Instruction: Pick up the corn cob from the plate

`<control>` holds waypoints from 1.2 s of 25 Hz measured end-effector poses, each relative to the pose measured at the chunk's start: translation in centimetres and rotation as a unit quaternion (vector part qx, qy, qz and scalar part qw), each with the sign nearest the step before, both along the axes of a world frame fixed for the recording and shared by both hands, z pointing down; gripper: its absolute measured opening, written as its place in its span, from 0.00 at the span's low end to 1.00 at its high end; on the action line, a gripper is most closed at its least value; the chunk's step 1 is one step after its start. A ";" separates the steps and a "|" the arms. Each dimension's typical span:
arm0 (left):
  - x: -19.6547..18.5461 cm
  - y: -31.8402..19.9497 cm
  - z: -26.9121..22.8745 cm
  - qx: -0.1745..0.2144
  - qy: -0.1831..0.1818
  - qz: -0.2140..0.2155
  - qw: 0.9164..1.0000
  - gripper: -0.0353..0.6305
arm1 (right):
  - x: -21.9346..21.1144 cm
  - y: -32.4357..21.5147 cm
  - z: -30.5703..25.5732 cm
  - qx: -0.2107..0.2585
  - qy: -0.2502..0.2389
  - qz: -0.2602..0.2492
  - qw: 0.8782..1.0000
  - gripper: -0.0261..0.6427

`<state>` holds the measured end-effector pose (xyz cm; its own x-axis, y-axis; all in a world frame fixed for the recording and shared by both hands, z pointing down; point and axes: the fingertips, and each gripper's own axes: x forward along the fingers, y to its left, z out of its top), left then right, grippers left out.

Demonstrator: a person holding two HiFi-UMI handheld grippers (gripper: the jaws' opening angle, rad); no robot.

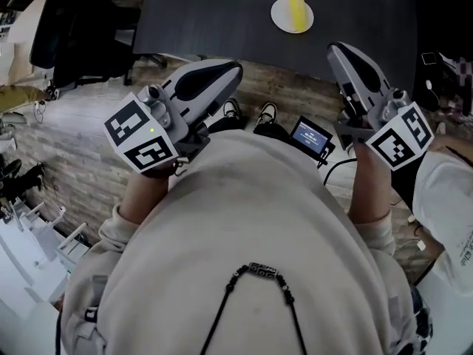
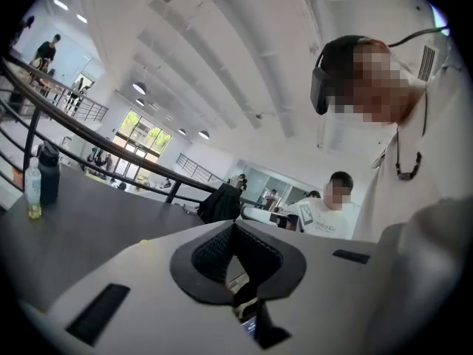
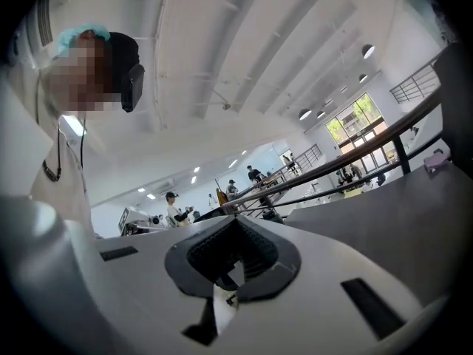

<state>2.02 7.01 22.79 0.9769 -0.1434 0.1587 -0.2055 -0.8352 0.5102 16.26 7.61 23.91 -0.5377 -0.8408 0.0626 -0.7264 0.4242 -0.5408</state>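
1. Corn cob [image 1: 297,11] and plate [image 1: 278,13] are borne by a dark table [image 1: 222,21], which is seen across the top of the head view, beyond the person's shoes [image 1: 267,113].
2. A cream sweatshirt [image 1: 259,235] is worn by the person and fills the lower half of that view.
3. The left gripper [image 1: 235,71] is held up at the left, over the wood-patterned floor [image 1: 89,146], short of the table's near edge. Its jaws are seen pressed together in the left gripper view, with nothing caught between them.
4. The right gripper [image 1: 337,50] is held up at the right, its tip nearer the plate but well apart from it. Its jaws are likewise closed on nothing.
5. The white plate is set on the right part of the table top.
6. The yellow cob is laid across the plate's middle and is touched by neither gripper.
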 end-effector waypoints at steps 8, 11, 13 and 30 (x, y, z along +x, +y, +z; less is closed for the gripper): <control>4.8 1.4 0.1 -0.050 0.004 0.068 0.996 0.06 | 1.9 4.5 -0.1 -0.036 -0.011 0.053 0.998 0.06; 7.5 0.9 0.0 -0.052 0.012 0.119 0.991 0.06 | 4.4 5.1 -0.5 -0.041 -0.001 0.104 0.994 0.06; 8.9 1.1 0.0 -0.042 0.018 0.149 0.988 0.06 | 5.7 6.0 -0.7 -0.032 -0.002 0.137 0.990 0.06; 5.8 -4.0 1.7 -0.007 0.049 0.227 0.973 0.06 | 2.9 -0.3 -0.5 -0.023 0.076 0.179 0.981 0.06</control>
